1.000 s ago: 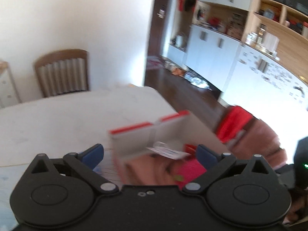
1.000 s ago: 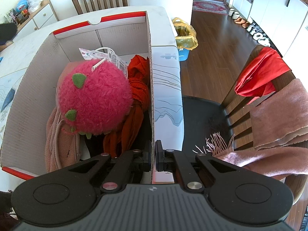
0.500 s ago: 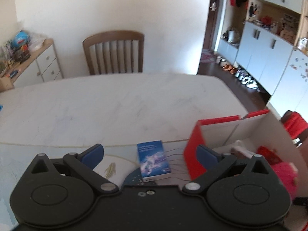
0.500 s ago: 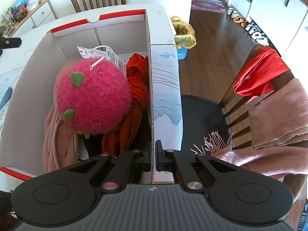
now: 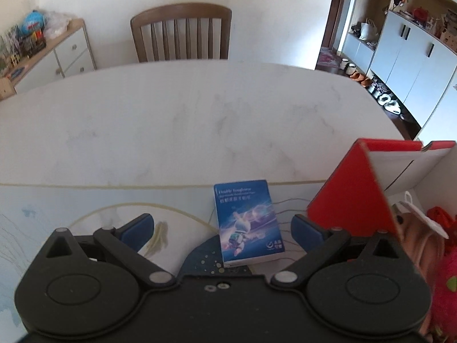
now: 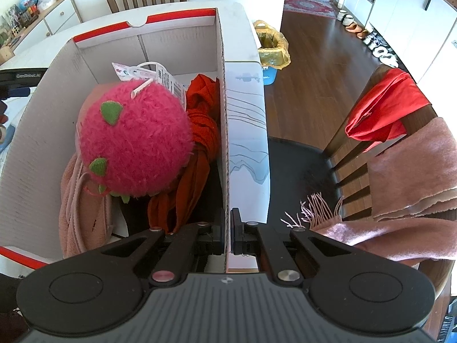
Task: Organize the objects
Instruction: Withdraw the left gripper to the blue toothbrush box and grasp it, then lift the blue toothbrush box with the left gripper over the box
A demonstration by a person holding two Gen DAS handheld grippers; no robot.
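Observation:
A white cardboard box with red trim stands on the table; its red corner shows in the left wrist view. Inside lie a fuzzy pink plush ball, a red-orange scarf and a pink bag. My right gripper is shut on the box's right wall. A small blue box lies on the table mat just left of the cardboard box. My left gripper is open and empty, low over the mat with the blue box between its fingers.
The white marble table stretches ahead, a wooden chair behind it. A second chair with red and pink cloths stands right of the box. A bin with a yellow bag is on the floor. A sideboard stands far left.
My left gripper has swung left from over the box toward the table and closed in on the blue box. The right gripper has kept its grip on the box wall.

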